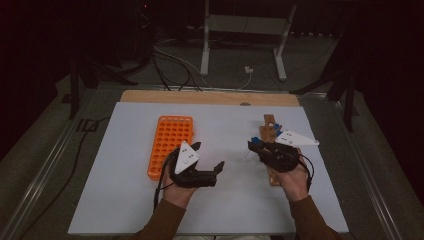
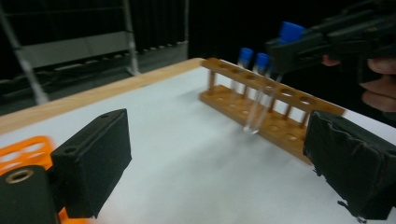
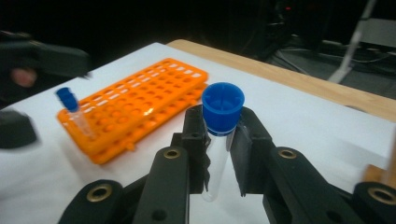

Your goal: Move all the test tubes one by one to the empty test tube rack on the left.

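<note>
While the right gripper point(image 3: 219, 154) clamps a blue-capped test tube point(image 3: 218, 140) just under its cap, the tube hangs clear of the white table point(image 1: 125, 200), between the wooden rack point(image 2: 261, 116) and the orange rack point(image 1: 169, 145), nearer the wooden one. Its long axis runs close to upright, cap up and rounded bottom down, leaning a little in the left gripper view point(image 2: 261, 100). The left gripper point(image 1: 207, 157) sits just beside the orange rack's near right corner, its jaws standing wide with nothing between them, turned toward the carried tube. One capped tube point(image 3: 74, 114) already stands in the orange rack at its near end, and two more point(image 2: 252, 65) wait in the wooden rack. The step in hand looks like the carry from the wooden rack across to the orange one, possibly with a hand-over to the empty gripper. The next move calls for keeping the tube upright, bringing its bottom over a free hole in the orange rack, and lowering it straight before the jaws let go.
</note>
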Demonstrator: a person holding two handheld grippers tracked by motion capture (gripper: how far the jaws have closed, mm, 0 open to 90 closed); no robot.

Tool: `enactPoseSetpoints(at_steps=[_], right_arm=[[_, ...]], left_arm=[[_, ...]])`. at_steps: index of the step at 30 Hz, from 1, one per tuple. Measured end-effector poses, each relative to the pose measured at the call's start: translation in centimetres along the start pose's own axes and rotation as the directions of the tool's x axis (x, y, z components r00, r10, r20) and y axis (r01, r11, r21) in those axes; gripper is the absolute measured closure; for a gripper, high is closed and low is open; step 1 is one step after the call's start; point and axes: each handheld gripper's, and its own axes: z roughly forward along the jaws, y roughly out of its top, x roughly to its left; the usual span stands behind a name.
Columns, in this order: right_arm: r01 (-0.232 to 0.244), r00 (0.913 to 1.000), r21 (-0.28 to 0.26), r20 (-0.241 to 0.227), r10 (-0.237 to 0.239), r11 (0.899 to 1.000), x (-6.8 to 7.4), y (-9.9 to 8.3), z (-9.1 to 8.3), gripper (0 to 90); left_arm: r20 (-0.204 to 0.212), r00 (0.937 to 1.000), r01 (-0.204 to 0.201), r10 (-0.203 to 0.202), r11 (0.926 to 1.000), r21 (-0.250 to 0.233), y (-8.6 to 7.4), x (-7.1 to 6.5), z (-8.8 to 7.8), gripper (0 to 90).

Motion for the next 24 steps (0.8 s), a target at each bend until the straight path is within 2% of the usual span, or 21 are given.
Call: enactPoseSetpoints(at_steps=[3, 6, 10, 11, 13, 15, 24], right_arm=[[0.01, 0.9996, 0.01, -0.027, -0.01, 1.0, 0.5, 0.0, 0.3, 76.5], [0.02, 0.9987, 0.018, -0.047, -0.019, 1.0, 1.0, 0.0, 0.6, 76.5], [0.033, 0.9974, 0.027, -0.064, -0.031, 0.999, 1.6, 0.0, 0.9, 76.5], [0.035, 0.9971, 0.027, -0.068, -0.034, 0.999, 1.7, 0.0, 1.0, 76.5], [0.035, 0.9966, 0.029, -0.075, -0.033, 0.999, 1.9, 0.0, 1.1, 76.5], [0.036, 0.9958, 0.03, -0.086, -0.034, 0.999, 2.0, 0.1, 1.1, 76.5], [0.04, 0.9924, 0.037, -0.118, -0.036, 0.999, 2.7, 0.0, 1.5, 76.5]], left_arm=[[0.008, 1.0, 0.001, -0.001, 0.9999, 0.015, -0.1, -0.7, 1.1, 15.9], [0.019, 0.9997, -0.017, 0.016, 0.9992, 0.037, -0.2, -1.4, 2.0, 16.8], [0.009, 0.9997, -0.023, 0.022, 0.9981, 0.058, -0.2, -2.0, 3.0, 24.0], [0.009, 0.9996, -0.026, 0.025, 0.9977, 0.063, -0.2, -2.1, 3.2, 27.1], [0.032, 0.9993, -0.021, 0.019, 0.9971, 0.073, -0.3, -2.1, 3.6, 39.9], [0.046, 0.9988, -0.021, 0.018, 0.9969, 0.076, -0.4, -2.1, 3.9, 46.3], [0.08, 0.9967, -0.02, 0.015, 0.9974, 0.07, -0.4, -2.3, 4.4, 66.9]])
